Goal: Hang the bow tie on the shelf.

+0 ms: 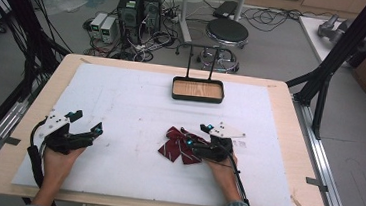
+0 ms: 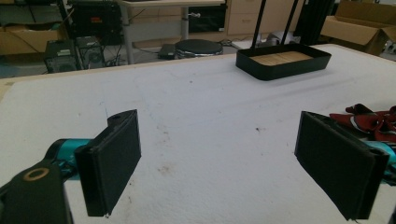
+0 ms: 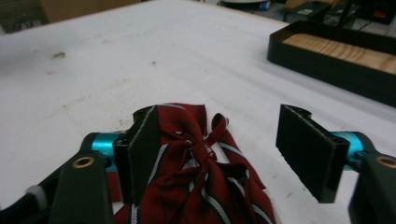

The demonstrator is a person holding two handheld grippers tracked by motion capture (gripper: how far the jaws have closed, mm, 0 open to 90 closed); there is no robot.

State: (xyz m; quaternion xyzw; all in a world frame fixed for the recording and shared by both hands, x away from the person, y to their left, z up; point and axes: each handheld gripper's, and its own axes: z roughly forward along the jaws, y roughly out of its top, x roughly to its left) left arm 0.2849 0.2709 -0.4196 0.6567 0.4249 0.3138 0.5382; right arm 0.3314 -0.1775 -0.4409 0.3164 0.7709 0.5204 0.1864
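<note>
Right tool (image 3: pixel 219 154) stands open, jaws straddling the red striped bow tie (image 3: pixel 196 177) near-centre on the table (image 1: pixel 120 107), apparently positioned to grasp. Left tool (image 2: pixel 229 163) open, idle at left.

Striped red bow tie (image 1: pixel 177 148), lying flat

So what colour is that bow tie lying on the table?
The bow tie is dark red with thin white and navy stripes; the right gripper view shows it best.

grey floor (image 1: pixel 275 56), stool (image 1: pixel 227 32), computer towers (image 1: pixel 140 6).
</note>
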